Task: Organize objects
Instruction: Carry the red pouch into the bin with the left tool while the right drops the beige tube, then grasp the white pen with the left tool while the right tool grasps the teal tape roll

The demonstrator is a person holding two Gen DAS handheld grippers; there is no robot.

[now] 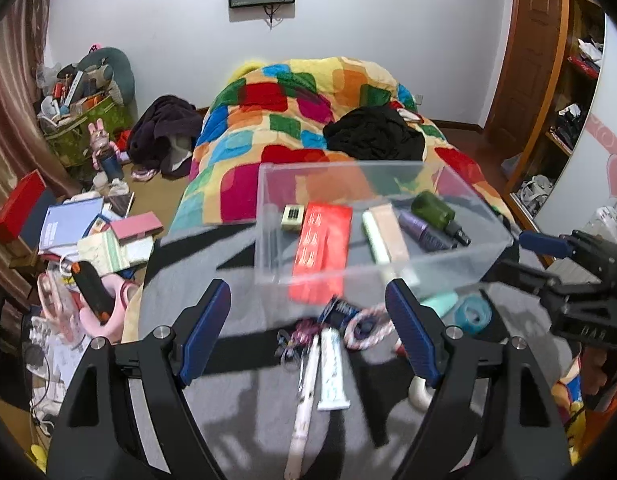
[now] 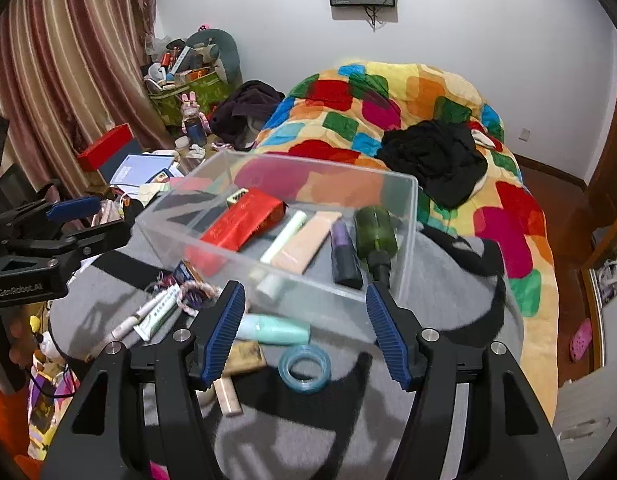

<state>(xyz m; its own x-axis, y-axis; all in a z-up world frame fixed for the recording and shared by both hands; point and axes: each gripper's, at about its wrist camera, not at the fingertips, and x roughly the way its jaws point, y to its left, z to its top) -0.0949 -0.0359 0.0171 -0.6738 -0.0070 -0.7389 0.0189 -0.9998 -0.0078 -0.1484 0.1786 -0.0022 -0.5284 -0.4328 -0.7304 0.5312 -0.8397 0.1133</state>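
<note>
On the left of the grey blanket [image 1: 236,420], a white pen [image 1: 306,392] and a white tube [image 1: 333,368] lay side by side, with a tangle of cords [image 1: 296,342] and a braided loop [image 1: 366,326] just beyond them. Both looked light; the pen judged stiff and slim, best taken across its middle, the tube soft and likely to give, best taken near its flat end.

The left gripper [image 1: 308,336] hung over these items with its fingers [image 1: 206,330] spread wide, released, holding and touching nothing.

Behind stood the clear plastic box [image 1: 388,276], already holding a small cream box [image 1: 292,218], a red packet [image 1: 322,240], a pale tube [image 2: 284,236], a purple bottle [image 2: 344,254] and a green bottle [image 2: 374,234]. Its walls appeared rigid but smooth, so judged slippery.

Right of centre, near the box's front wall, lay a mint bottle [image 2: 274,330], a brown wallet-like piece [image 2: 246,354], a beige stick [image 2: 228,396] and a blue tape roll [image 2: 305,368]. The bottle was judged smooth and prone to roll; take it across the body. The roll was light and stiff; take it by the rim.

The right gripper [image 2: 306,332] hovered above them, fingers [image 2: 224,332] parted about halfway, released and empty, not visibly in contact with anything.
</note>
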